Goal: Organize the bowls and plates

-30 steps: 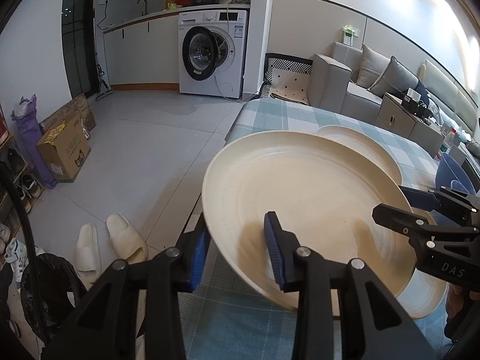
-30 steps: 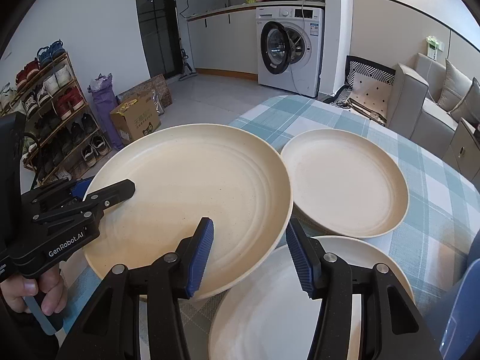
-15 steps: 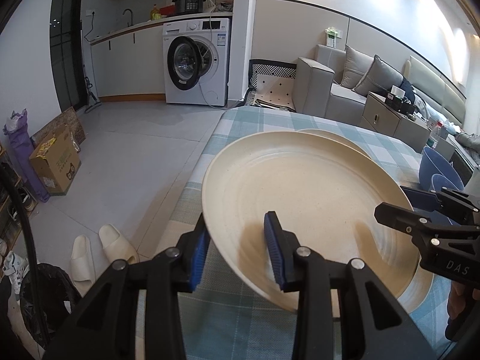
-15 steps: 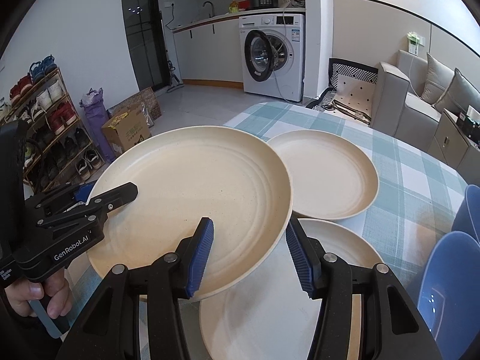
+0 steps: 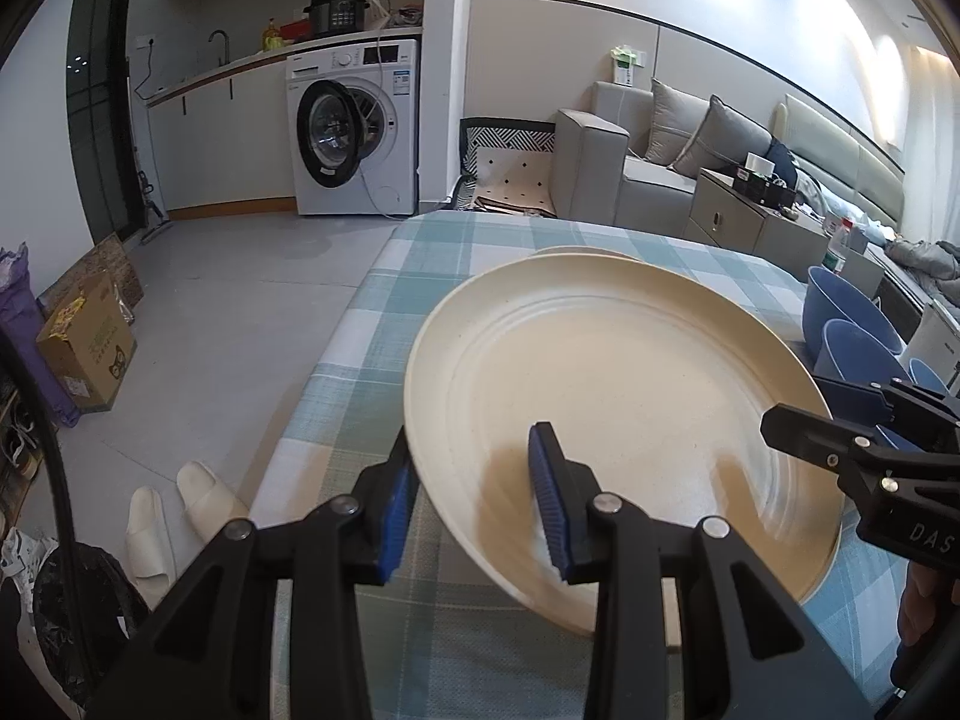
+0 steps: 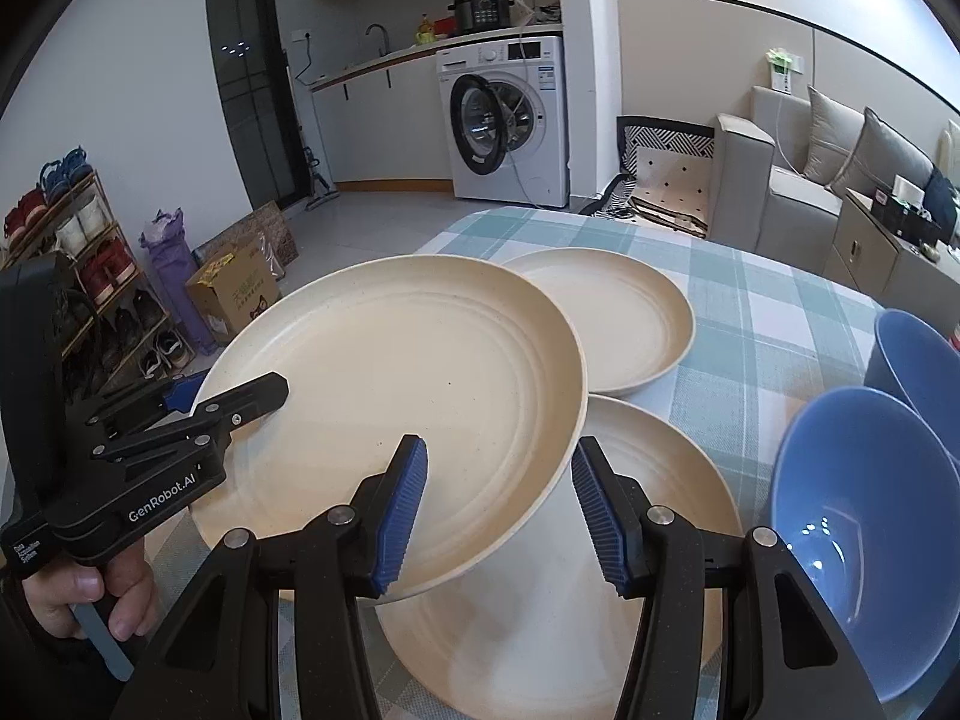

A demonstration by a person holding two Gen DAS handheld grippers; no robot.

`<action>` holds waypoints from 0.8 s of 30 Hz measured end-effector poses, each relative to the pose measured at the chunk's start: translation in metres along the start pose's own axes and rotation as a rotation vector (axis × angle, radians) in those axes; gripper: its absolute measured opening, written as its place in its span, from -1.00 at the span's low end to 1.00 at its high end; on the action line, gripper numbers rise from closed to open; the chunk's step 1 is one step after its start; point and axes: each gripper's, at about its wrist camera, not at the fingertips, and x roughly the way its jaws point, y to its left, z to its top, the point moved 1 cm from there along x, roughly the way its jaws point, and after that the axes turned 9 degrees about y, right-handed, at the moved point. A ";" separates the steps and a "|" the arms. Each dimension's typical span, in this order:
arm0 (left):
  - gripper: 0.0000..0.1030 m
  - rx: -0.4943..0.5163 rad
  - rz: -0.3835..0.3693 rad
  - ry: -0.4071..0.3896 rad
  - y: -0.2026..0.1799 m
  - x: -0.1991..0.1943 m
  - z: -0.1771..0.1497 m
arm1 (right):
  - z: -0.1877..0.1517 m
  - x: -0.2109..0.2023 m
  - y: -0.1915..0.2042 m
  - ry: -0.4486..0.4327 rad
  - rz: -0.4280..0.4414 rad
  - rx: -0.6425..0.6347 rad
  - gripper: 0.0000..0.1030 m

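While slippers (image 5: 180, 510) show left, blue bowls (image 6: 864, 540) fill right.

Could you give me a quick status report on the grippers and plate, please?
Left gripper and right gripper both shut on the raised cream plate. Two plates below. Blue bowls beside.

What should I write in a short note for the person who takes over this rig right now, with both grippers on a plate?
Left gripper: shut on the near-left rim of the lifted plate.
Right gripper: shut on the same plate's right rim.
The lifted plate hangs tilted above the checked tablecloth, overlapping the near plate. Far plate lies flat beyond. Blue bowls stand to the right.
Done: one plate picked up.
Left: set it on another plate, stack the third, then gather the bowls.
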 end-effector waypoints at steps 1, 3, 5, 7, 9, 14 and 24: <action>-0.31 0.005 -0.002 0.001 -0.003 0.000 0.000 | -0.003 -0.002 -0.001 -0.002 -0.007 0.004 0.01; -0.31 0.012 -0.007 0.006 -0.007 0.002 0.000 | -0.006 -0.003 -0.005 0.000 -0.011 0.012 0.01; -0.31 0.021 -0.012 0.008 -0.010 0.002 -0.002 | -0.010 -0.006 -0.009 0.000 -0.013 0.026 0.01; -0.31 0.030 -0.019 0.009 -0.014 0.003 -0.003 | -0.014 -0.008 -0.013 -0.003 -0.017 0.038 0.01; -0.31 0.040 -0.025 0.011 -0.018 0.004 -0.004 | -0.020 -0.011 -0.016 -0.006 -0.023 0.049 0.01; -0.31 0.056 -0.031 0.018 -0.026 0.007 -0.007 | -0.031 -0.014 -0.019 -0.006 -0.047 0.058 0.01; -0.31 0.072 -0.028 0.024 -0.035 0.017 -0.011 | -0.047 -0.011 -0.023 -0.001 -0.057 0.090 0.01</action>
